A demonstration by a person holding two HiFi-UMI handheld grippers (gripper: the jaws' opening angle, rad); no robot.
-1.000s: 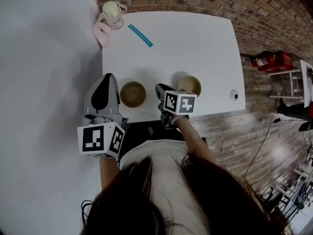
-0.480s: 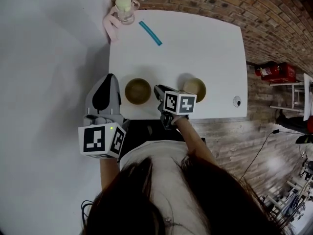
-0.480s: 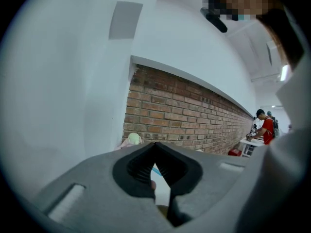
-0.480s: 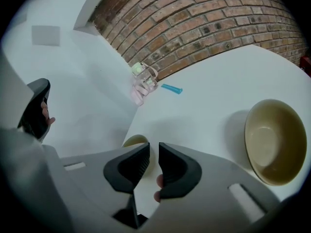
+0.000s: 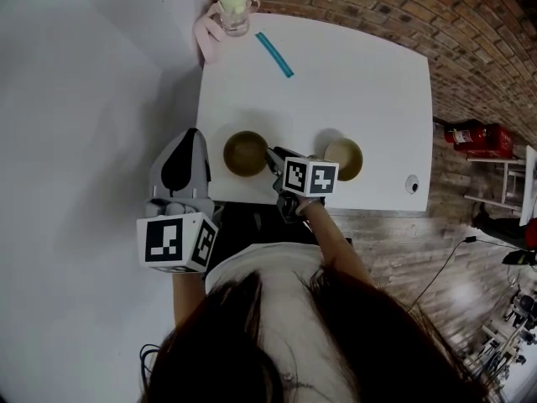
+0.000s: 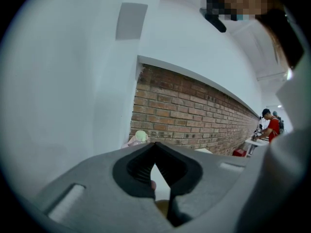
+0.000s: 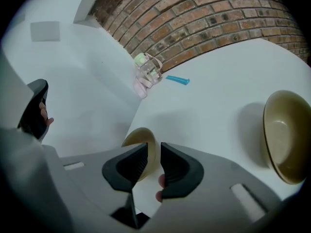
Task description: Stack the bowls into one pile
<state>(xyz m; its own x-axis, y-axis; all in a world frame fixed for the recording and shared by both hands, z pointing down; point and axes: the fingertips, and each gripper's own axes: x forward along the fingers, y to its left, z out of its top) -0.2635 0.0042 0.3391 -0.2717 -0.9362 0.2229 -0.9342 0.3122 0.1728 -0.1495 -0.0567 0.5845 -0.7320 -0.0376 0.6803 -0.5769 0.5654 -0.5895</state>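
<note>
Two tan bowls sit on the white table (image 5: 352,82): the left bowl (image 5: 246,153) and the right bowl (image 5: 344,159). My right gripper (image 5: 273,158) is at the left bowl's right rim. In the right gripper view the right gripper (image 7: 154,149) has its jaws shut on the wall of that left bowl (image 7: 138,136), and the right bowl (image 7: 286,135) lies apart at the right. My left gripper (image 5: 185,164) hangs off the table's left side. In its own view the left gripper (image 6: 155,147) has its tips touching and holds nothing.
A pink cup with a pale green lid (image 5: 233,8) stands at the table's far left corner, with a teal stick (image 5: 274,54) lying beside it. A brick wall runs behind the table. A red extinguisher (image 5: 470,133) lies on the floor at the right.
My right gripper has moved left onto the left bowl's rim, closing the gap seen earlier. The left gripper has kept its place. The head view has shifted.
</note>
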